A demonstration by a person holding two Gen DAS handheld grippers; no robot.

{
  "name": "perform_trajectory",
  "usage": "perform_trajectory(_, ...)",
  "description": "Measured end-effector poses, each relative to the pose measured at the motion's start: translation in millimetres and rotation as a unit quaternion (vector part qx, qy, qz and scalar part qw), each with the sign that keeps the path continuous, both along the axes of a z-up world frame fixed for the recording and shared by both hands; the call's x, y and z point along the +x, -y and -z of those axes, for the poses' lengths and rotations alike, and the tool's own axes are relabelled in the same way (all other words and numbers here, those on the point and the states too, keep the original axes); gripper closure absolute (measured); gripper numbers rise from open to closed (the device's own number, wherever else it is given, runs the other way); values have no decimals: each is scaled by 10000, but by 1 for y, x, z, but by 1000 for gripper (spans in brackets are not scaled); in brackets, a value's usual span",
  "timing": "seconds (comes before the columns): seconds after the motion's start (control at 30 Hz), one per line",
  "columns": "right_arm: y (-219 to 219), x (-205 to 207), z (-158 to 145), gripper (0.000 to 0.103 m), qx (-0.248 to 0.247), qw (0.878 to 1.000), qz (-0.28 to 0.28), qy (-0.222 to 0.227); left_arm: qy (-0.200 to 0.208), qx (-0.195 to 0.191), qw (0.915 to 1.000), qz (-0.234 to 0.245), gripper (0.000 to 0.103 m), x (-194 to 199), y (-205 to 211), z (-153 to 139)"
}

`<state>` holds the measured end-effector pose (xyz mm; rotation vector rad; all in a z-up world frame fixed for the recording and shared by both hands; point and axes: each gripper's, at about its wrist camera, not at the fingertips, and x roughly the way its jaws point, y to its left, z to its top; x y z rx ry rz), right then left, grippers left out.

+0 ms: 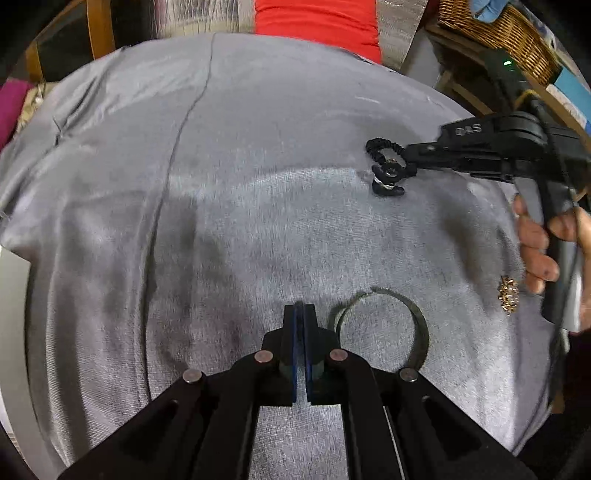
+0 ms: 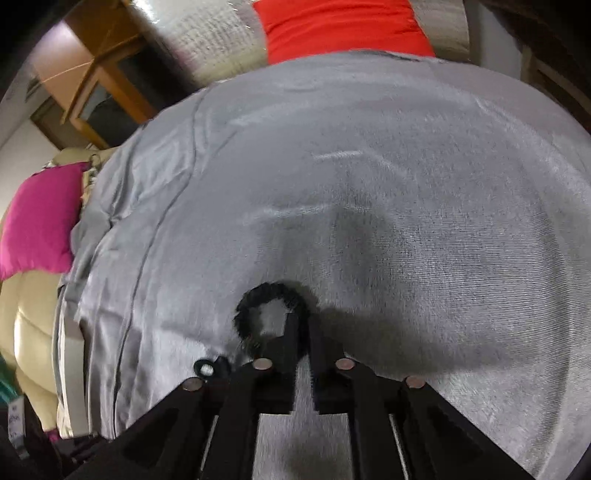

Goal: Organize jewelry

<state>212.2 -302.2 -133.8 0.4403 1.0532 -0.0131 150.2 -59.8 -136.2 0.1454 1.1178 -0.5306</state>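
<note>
A grey cloth [image 1: 258, 184] covers the surface. My left gripper [image 1: 303, 310] is shut with nothing between its blue pads, its tips just left of a thin metal bangle [image 1: 424, 328] lying flat. A small gold brooch [image 1: 509, 295] lies further right. A black beaded bracelet [image 1: 376, 146] with a metal charm rests on the cloth at the tips of my right gripper [image 1: 408, 162]. In the right wrist view the bracelet [image 2: 251, 306] forms a loop, and its band runs through the narrow gap of the right gripper [image 2: 303, 321], whose jaws stand slightly apart. A person's hand [image 1: 535, 251] holds that gripper's handle.
A red cushion [image 1: 317, 18] sits past the far edge of the cloth [image 2: 406, 221]. There is a wicker basket [image 1: 509, 33] at the far right, a magenta cushion [image 2: 40, 221] at the left and wooden furniture [image 2: 96, 74] behind it.
</note>
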Motion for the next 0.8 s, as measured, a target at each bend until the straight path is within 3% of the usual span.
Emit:
perform_trajectory(0.1, -3, 5, 0, 75, 47, 10000, 26, 37, -106, -466, 9988, 123, 99, -4, -13, -11)
perform_trajectory(0.17, -3, 5, 0, 69, 140, 9998, 66, 82, -80, -656, 9975, 237, 88, -9, -18, -17)
perform_trajectory(0.23, -7, 5, 0, 69, 16, 9999, 94, 138, 88, -557, 9979, 311, 61, -14, -11, -20)
perform_trajectory(0.27, -8, 4, 0, 70, -49, 9998, 110, 183, 116, -534, 9979, 345, 59, -19, -11, -21)
perform_trajectory(0.37, -15, 2, -1, 91, -498, 9985, 119, 201, 175, -430, 9975, 537, 59, -24, 4, -20)
perform_trajectory(0.4, -15, 0, -1, 92, -541, 9982, 102, 234, 219, -285, 9976, 587, 59, -27, 8, -17)
perform_trajectory(0.5, -11, -8, -6, 93, -602, 9976, 143, 307, 174, 73, 9971, 739, 87, -31, 19, 0)
perform_trajectory(0.8, -12, -49, -45, 93, -431, 9954, 112, 849, 288, -65, 9982, 524, 98, -33, 13, -6)
